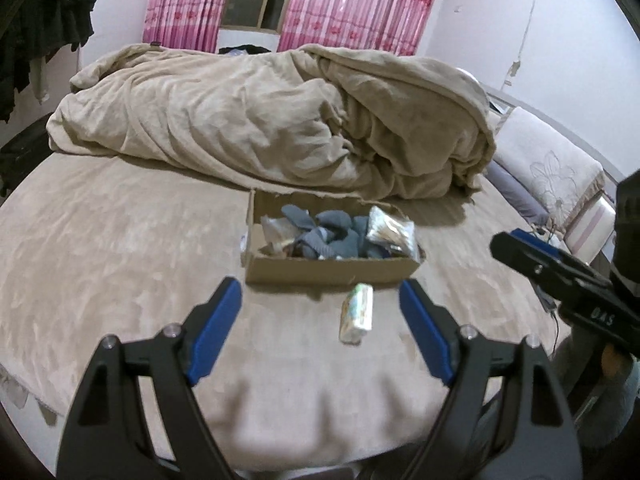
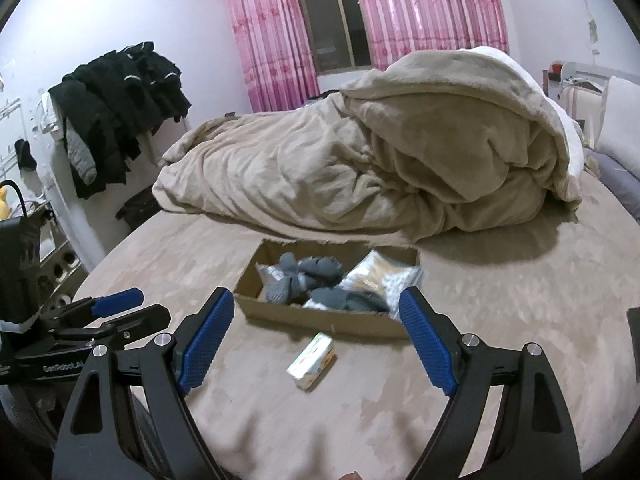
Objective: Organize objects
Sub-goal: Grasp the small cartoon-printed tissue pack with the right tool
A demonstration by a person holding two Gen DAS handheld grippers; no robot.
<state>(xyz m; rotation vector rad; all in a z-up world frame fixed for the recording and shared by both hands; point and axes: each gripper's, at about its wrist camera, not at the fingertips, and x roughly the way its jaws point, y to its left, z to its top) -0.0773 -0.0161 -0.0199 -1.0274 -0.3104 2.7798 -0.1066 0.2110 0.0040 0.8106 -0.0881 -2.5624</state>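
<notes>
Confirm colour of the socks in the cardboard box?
Grey socks in the cardboard box; clearest in the right wrist view.

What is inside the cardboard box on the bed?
The cardboard box holds grey socks and clear plastic packets. Whatever lies beneath them, and the box floor, is covered.

Left gripper and right gripper: black frames, ribbed blue pads, silver screws, white lettering along one side.
</notes>
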